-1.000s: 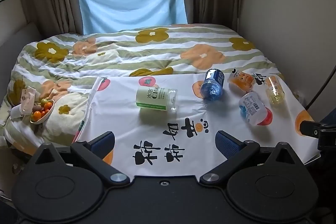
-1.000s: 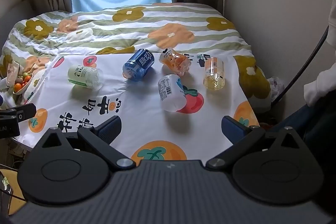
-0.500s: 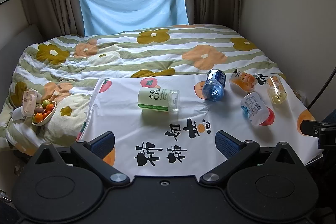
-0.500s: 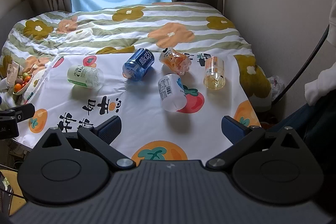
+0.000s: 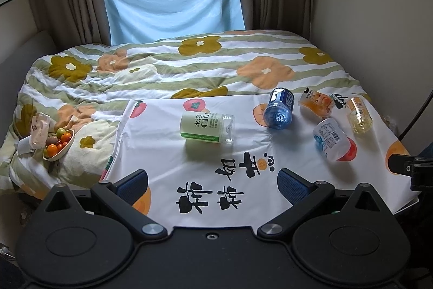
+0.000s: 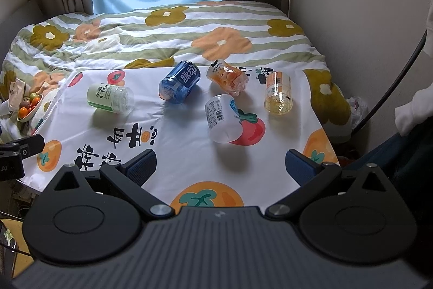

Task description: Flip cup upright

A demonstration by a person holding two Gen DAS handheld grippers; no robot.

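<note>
Several cups lie on their sides on a white printed cloth point(image 5: 189, 167) point(image 6: 176, 148): a green-labelled one point(image 5: 207, 127) point(image 6: 110, 98), a blue one point(image 5: 279, 108) point(image 6: 180, 84), an orange one point(image 5: 316, 102) point(image 6: 227, 77), a white one point(image 5: 331, 138) point(image 6: 222, 118) and a yellow one point(image 5: 358, 114) point(image 6: 278, 92). My left gripper point(image 5: 213, 182) is open and empty, short of the green-labelled cup. My right gripper point(image 6: 221, 164) is open and empty, short of the white cup.
The cloth lies on a bed with a flowered quilt point(image 5: 189, 64). A bowl of small fruit point(image 5: 58, 144) point(image 6: 28, 106) sits at the bed's left edge. A wall point(image 6: 365, 18) runs along the right, with a black cable point(image 6: 392, 83).
The left wrist view has tilted up a little, so the cups sit lower in it. The right gripper has barely moved. Both grippers stay open.
</note>
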